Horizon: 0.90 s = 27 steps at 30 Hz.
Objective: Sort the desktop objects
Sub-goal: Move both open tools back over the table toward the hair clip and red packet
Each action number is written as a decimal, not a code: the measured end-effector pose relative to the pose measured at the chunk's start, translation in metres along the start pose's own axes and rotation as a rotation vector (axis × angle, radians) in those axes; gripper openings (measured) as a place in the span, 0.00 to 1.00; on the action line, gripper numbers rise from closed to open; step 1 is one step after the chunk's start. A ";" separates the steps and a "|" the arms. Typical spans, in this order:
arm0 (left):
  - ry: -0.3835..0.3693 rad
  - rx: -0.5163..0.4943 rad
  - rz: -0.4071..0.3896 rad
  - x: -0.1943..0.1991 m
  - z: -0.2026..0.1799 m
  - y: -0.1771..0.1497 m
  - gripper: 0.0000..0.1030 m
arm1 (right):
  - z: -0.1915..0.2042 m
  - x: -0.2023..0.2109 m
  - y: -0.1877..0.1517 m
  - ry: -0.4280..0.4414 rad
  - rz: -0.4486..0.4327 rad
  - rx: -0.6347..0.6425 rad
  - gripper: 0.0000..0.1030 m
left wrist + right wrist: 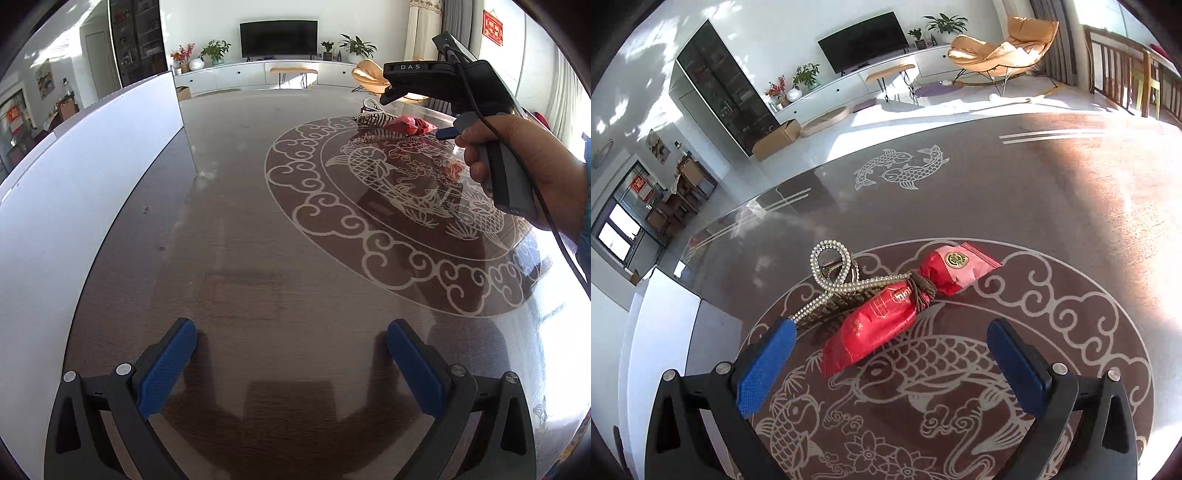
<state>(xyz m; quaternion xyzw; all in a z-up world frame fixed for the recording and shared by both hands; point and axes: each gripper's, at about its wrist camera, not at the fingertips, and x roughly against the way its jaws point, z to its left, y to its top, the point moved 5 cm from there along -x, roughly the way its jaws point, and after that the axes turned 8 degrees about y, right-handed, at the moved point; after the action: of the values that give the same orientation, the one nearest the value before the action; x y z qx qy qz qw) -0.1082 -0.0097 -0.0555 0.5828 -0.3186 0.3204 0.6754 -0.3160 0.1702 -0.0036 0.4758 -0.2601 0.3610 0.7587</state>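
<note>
A red snack packet point(875, 328) lies on the table's fish medallion, with a red-and-pink packet point(955, 267) just beyond it. A pearl-covered hair claw clip point(834, 284) lies at their left, touching the red packet. My right gripper point(892, 360) is open and empty, its fingers apart just short of the red packet. In the left wrist view the right gripper's body point(461, 96) is held in a hand over the clip point(373, 116) and red packets point(410, 125). My left gripper point(291, 363) is open and empty over bare table.
A white box wall point(92, 177) stands along the table's left side, also in the right wrist view point(665, 332). The glossy brown table point(240, 229) carries a white fish medallion point(1071, 314). Beyond the table edge are a TV cabinet, plants and an orange chair.
</note>
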 end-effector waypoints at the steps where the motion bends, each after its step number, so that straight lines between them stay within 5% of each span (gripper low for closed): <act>1: 0.000 0.000 0.000 0.000 0.000 0.000 1.00 | 0.003 -0.005 0.004 -0.026 0.004 0.015 0.99; 2: 0.000 0.000 0.000 0.000 0.000 0.000 1.00 | 0.004 -0.009 0.006 -0.049 0.005 0.031 0.96; 4: 0.000 0.000 0.000 0.001 0.000 -0.001 1.00 | 0.002 -0.016 0.005 -0.067 0.019 0.039 0.67; 5: 0.000 0.000 0.001 0.000 0.000 0.000 1.00 | 0.001 -0.012 0.006 -0.077 0.001 0.046 0.61; 6: -0.002 0.000 0.001 0.000 0.000 0.000 1.00 | -0.005 -0.011 0.003 -0.090 0.001 0.059 0.42; 10: -0.002 -0.001 0.001 0.000 0.000 -0.001 1.00 | -0.019 0.009 -0.008 -0.057 0.002 0.123 0.30; 21: -0.002 -0.001 0.001 0.001 0.000 -0.001 1.00 | -0.056 0.102 -0.116 -0.092 0.031 0.431 0.31; 23: -0.002 -0.001 0.001 0.001 0.000 -0.001 1.00 | -0.071 0.114 -0.125 -0.095 0.020 0.411 0.43; 25: -0.002 -0.001 0.001 0.001 0.000 -0.001 1.00 | -0.082 0.119 -0.128 -0.104 0.027 0.388 0.68; 27: -0.001 -0.002 0.001 0.001 0.000 0.000 1.00 | -0.084 0.119 -0.126 -0.088 0.030 0.382 0.72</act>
<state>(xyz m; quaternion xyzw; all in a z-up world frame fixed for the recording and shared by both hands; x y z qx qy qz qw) -0.1075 -0.0098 -0.0552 0.5823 -0.3195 0.3202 0.6755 -0.1391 0.2465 -0.0178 0.6225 -0.2268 0.3937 0.6372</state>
